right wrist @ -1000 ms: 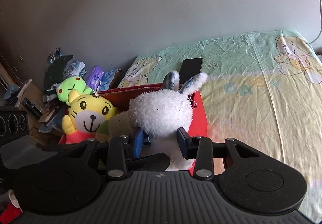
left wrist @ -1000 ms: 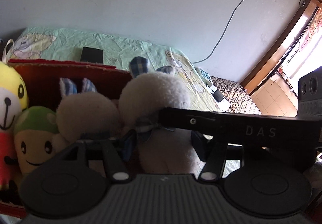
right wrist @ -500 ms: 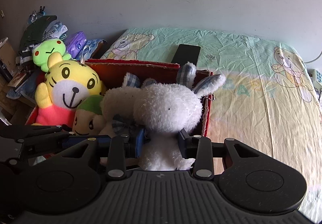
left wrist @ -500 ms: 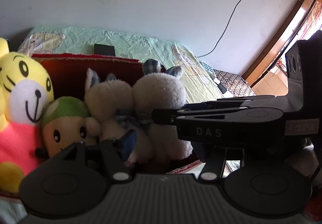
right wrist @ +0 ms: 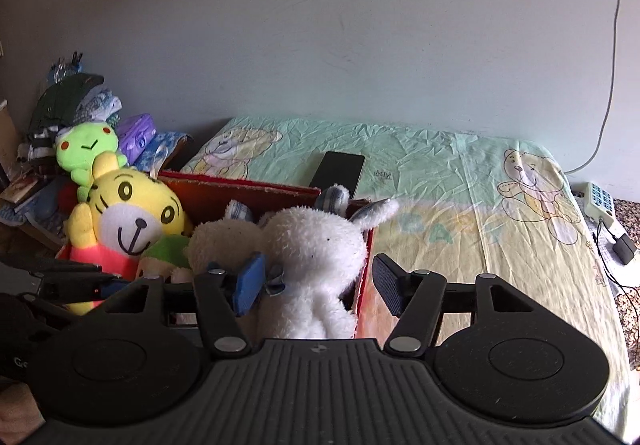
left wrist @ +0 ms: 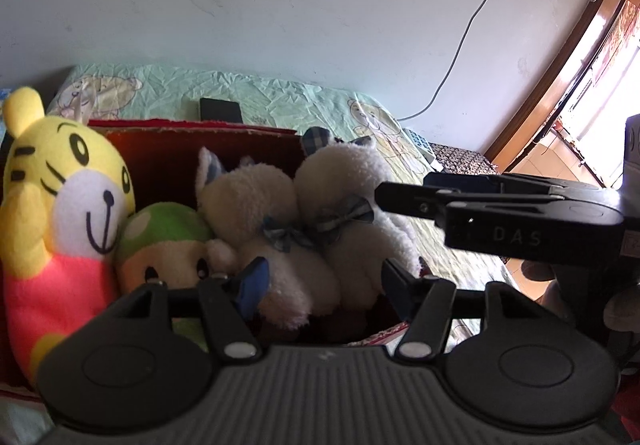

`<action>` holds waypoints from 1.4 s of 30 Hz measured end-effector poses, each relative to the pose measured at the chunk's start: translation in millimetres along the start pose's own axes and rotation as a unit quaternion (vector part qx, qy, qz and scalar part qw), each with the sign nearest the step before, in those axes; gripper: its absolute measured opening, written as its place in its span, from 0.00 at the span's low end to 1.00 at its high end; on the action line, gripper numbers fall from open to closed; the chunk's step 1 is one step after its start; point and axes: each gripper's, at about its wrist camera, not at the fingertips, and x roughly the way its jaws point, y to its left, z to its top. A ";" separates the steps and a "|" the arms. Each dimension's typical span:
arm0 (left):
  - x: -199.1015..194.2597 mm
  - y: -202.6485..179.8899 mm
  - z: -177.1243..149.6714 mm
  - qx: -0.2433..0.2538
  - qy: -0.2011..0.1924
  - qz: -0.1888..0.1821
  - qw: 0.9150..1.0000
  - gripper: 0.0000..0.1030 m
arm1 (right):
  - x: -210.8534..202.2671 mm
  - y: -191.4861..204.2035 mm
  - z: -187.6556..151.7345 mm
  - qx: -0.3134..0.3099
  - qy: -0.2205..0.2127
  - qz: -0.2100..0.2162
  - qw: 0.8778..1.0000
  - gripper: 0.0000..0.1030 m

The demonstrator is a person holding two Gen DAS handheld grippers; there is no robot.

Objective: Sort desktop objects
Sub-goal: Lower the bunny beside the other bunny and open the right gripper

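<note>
Plush toys fill a red box (right wrist: 240, 191) that stands on a bed with a pale green bear-print sheet (right wrist: 460, 181). From left to right in the box sit a yellow tiger (right wrist: 132, 221) in a pink top, a green-capped doll (left wrist: 164, 241) tucked low beside it, a cream rabbit (left wrist: 256, 213) with a blue checked bow, and a white rabbit (right wrist: 316, 245) at the right end, pressed against the cream one. The white rabbit's checked ears reach above the far right edge of the box.

The right gripper (right wrist: 318, 281) is spread wide, with the white rabbit's body between its fingers; the left pad is just beside the rabbit's bow and the right pad stands clear of the fur. Whether the left pad touches the toy cannot be told.

The left gripper (left wrist: 324, 283) is also spread open, near the lower bodies of the two rabbits, with nothing pinched. In the left wrist view the right gripper's black body comes in from the right, its tip just beside the white rabbit's bow.

A dark phone (right wrist: 338, 173) lies flat on the sheet just behind the box. A bright green frog toy (right wrist: 86, 149) sits outside the box at the far left, against a heap of clothes and clutter. A white power strip (right wrist: 598, 201) lies at the right edge of the bed, with a cable (right wrist: 612, 85) running up the wall.
</note>
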 end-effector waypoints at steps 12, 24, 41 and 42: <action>-11.3 7.0 1.9 -0.017 -0.010 0.043 0.999 0.65 | 45.6 -18.8 -8.3 0.115 0.043 0.034 0.992 0.24; -4.8 -1.8 14.1 -0.012 0.010 0.120 0.993 0.70 | 17.6 -15.0 -11.3 0.083 0.022 0.019 0.996 0.35; -5.9 -20.2 18.7 0.015 0.055 0.318 0.946 0.77 | 3.8 19.3 -20.1 0.080 0.045 0.002 0.996 0.52; -7.6 -20.9 18.0 0.015 0.053 0.324 0.945 0.77 | 3.8 20.7 -20.7 0.078 0.048 0.001 0.996 0.52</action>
